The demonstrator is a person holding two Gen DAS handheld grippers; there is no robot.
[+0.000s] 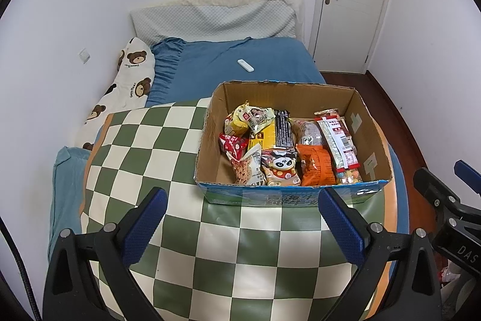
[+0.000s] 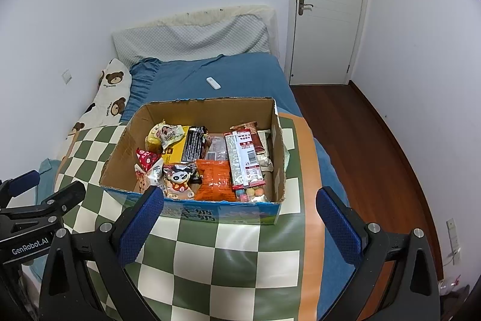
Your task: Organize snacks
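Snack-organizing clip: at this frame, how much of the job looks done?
Many packets already lie in the cardboard box, such as the panda pack and the orange bag. Nothing is in hand: the left tool and right tool are open and empty. No loose snacks show on the checkered blanket.

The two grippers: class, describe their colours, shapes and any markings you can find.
The left gripper and right gripper match: black angular frames with silver round bolts, each carrying two flat fingers faced with textured blue pads. Seen from the right wrist view, the left one's body reads "GenRobot.AI" in white; the right one's body shows "DAS". A dark cable runs along the left view's edge.
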